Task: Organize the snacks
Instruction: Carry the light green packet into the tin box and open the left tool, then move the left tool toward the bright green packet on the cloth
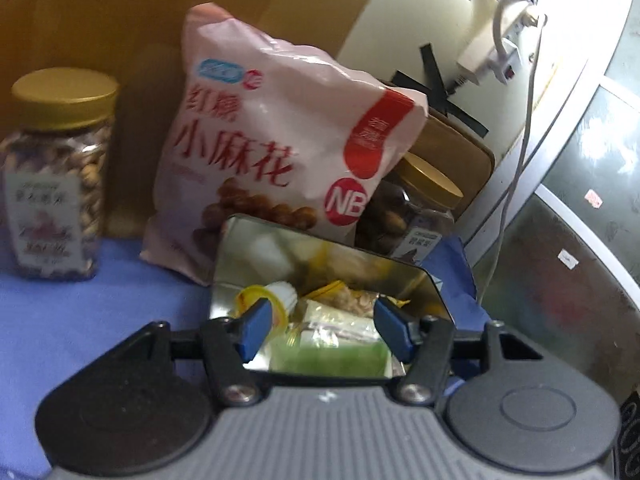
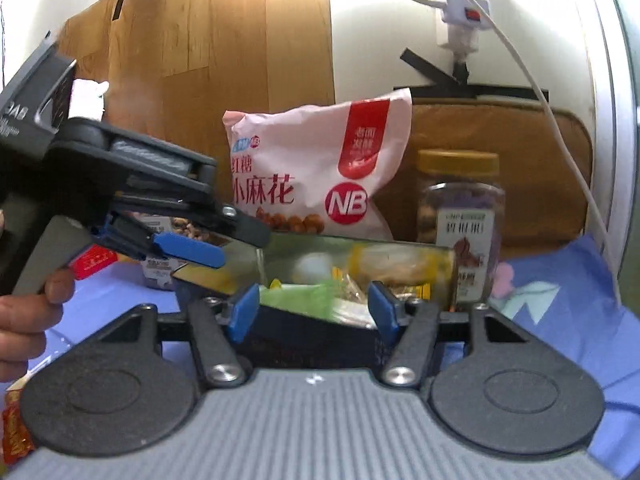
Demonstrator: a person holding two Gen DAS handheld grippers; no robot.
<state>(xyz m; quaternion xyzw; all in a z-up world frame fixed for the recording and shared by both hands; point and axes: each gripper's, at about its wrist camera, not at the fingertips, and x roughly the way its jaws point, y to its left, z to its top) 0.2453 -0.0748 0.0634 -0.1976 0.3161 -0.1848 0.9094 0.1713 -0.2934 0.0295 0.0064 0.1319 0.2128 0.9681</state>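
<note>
Left gripper (image 1: 318, 330): jaws apart, blue pads clear of everything, nothing held. It hangs over the near end of the open tin (image 1: 430, 280), pads above the contents.

Right gripper (image 2: 310, 308): jaws apart too, nothing gripped. It sits at the tin's near dark wall (image 2: 312, 336), pads on either side of the view into it; contact with the wall can't be told.

In the right wrist view the left gripper shows from the side, upper left, held by a hand (image 2: 24, 320), blue pad over the tin's left end.

Tin sits on the blue-covered worktop (image 1: 100, 312), shiny inside, filled with small wrapped snacks: green packet (image 1: 332, 354), a small white cup with yellow lid (image 1: 276, 294), yellow wrappers (image 2: 416, 290).

Just behind the tin: pink snack bag (image 1: 256, 128), upright, leaning back, red lettering. Left of it, well apart, a gold-lidded nut jar (image 1: 56, 176). Right of the bag, a second gold-lidded jar (image 2: 460, 216), touching or nearly touching it.

Far back: wood panel (image 2: 200, 60), white wall with black tape and cables.
</note>
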